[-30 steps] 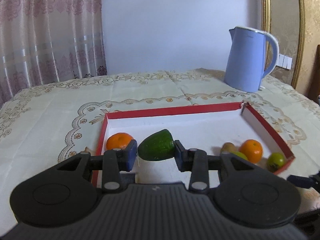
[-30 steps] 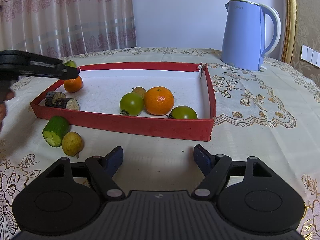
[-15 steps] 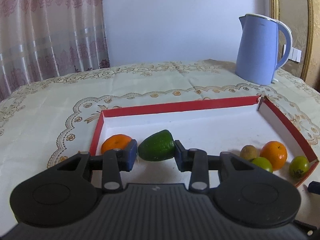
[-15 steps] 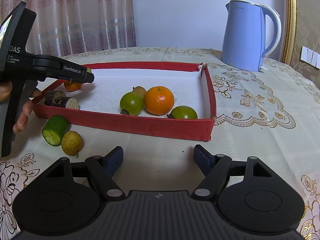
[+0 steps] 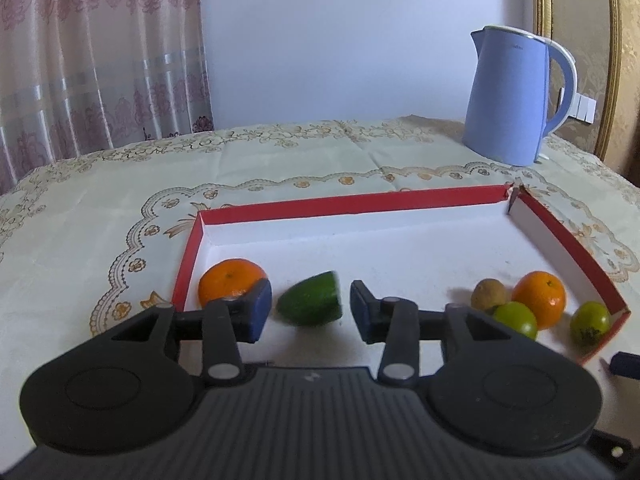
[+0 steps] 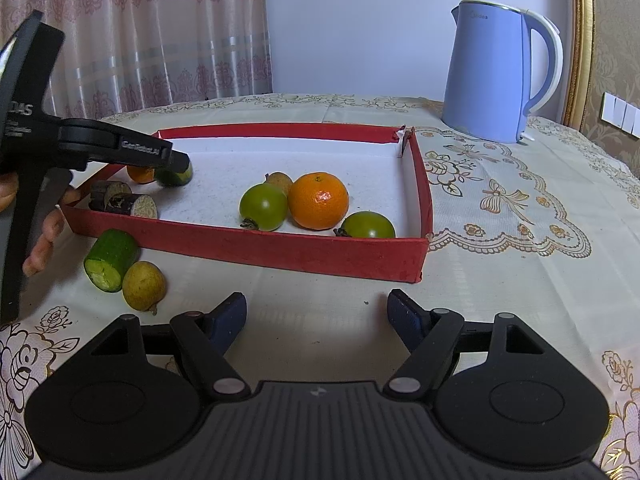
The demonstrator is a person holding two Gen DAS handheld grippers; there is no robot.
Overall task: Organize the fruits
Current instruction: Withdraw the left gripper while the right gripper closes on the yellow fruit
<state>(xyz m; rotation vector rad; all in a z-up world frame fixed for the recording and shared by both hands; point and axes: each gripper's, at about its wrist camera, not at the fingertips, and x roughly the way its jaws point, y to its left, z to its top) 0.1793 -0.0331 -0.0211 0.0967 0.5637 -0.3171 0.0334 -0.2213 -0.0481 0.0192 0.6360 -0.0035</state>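
Released a moment ago, the cucumber piece (image 5: 310, 300) lies loose between the left gripper's (image 5: 310, 310) just-opened jaws, inside the red tray (image 5: 352, 204).
"Midea" marks the blue kettle (image 6: 490, 80); "GenRobot.ai" runs along that gripper. Right gripper (image 6: 316, 316) hangs spread and empty over the embroidered cream tablecloth (image 6: 520, 280), curtains (image 6: 140, 36) behind.

Counts: oranges 2 (image 6: 318, 201) (image 6: 140, 175); green tomatoes 2 (image 6: 264, 206) (image 6: 368, 225); cucumber pieces 2 (image 6: 110, 254) (image 6: 176, 176); small yellow-brown fruits 2 (image 6: 143, 286) (image 6: 279, 179); dark cut stalk pieces 2 (image 6: 134, 205) (image 6: 108, 190); tray 1 (image 6: 280, 250); kettle 1 (image 6: 490, 80).
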